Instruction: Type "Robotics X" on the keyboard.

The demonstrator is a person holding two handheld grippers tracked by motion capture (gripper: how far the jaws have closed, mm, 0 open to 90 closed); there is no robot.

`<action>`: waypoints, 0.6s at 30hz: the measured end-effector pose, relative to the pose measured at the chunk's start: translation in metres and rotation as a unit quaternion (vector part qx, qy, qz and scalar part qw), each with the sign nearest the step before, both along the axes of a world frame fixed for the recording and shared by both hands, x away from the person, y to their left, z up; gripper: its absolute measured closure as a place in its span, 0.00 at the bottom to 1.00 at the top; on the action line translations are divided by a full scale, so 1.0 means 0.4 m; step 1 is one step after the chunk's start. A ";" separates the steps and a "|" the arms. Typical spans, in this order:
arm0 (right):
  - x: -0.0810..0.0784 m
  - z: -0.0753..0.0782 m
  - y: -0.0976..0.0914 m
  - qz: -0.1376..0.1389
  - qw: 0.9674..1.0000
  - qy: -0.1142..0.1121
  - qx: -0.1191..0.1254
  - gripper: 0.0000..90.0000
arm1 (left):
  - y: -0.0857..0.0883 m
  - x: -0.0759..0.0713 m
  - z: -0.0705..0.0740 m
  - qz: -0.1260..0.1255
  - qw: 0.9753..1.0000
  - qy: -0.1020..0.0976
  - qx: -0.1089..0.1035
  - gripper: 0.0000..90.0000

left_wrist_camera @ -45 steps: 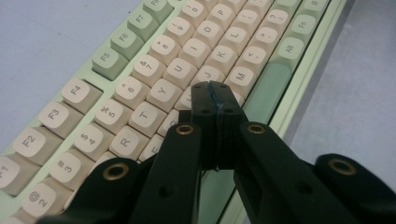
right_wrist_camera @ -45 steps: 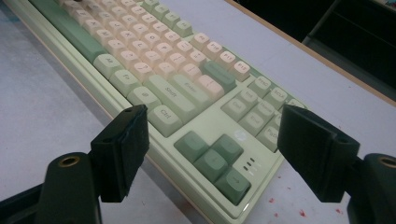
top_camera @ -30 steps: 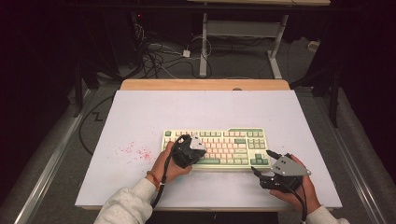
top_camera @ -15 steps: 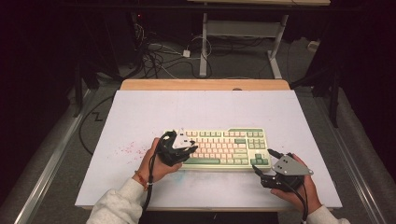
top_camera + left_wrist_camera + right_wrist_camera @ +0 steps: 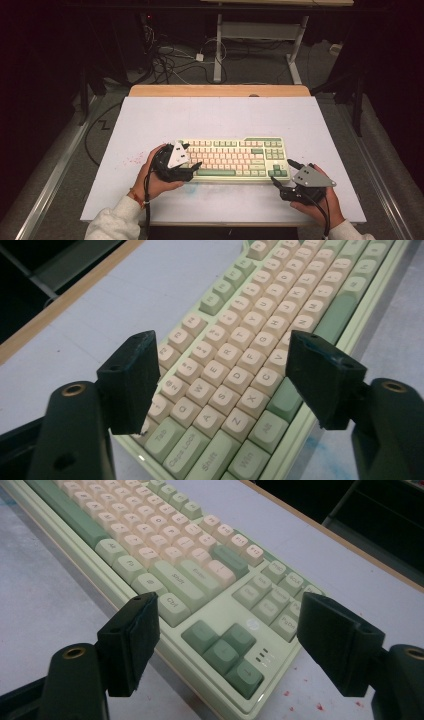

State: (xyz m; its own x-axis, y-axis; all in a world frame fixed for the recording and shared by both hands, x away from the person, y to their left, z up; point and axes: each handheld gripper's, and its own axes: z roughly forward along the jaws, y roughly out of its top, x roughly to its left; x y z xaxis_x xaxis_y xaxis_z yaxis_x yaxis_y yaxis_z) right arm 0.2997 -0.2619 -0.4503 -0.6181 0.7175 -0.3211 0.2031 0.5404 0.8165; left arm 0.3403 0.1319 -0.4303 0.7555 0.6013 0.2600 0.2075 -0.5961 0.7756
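Since the earlier frame your left gripper [image 5: 189,157] has slid to the left end of the keyboard [image 5: 235,159], jaws just opened; left gripper view: keys between spread jaws; right gripper [image 5: 227,640] gapes at the corner, white table [image 5: 215,120] clear beyond.

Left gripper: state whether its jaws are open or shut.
Open. The left gripper has just been opening; nothing sits between its jaws, above the keyboard.

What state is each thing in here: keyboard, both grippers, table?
Keyboard: flat on the table, not gripped, keys all seated.
Left gripper: jaws have just been opening, now wide over the keyboard's left end, nothing between them.
Right gripper: jaws open, empty, at the keyboard's right corner.
Table: white top, red specks.
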 end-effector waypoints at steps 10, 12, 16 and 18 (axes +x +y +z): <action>0.005 0.000 -0.001 -0.003 1.000 0.007 0.002 0.30 | 0.063 -0.031 -0.029 0.027 1.000 -0.010 0.010 0.22; 0.005 0.001 -0.001 -0.002 1.000 0.008 0.001 0.34 | 0.074 -0.037 -0.035 0.031 0.999 -0.011 0.012 0.22; 0.004 0.003 0.001 0.005 1.000 0.010 0.003 0.44 | 0.096 -0.051 -0.048 0.038 0.999 -0.014 0.022 0.22; 0.005 0.005 0.000 0.005 1.000 0.012 0.007 0.49 | 0.103 -0.056 -0.055 0.045 0.999 -0.015 0.026 0.21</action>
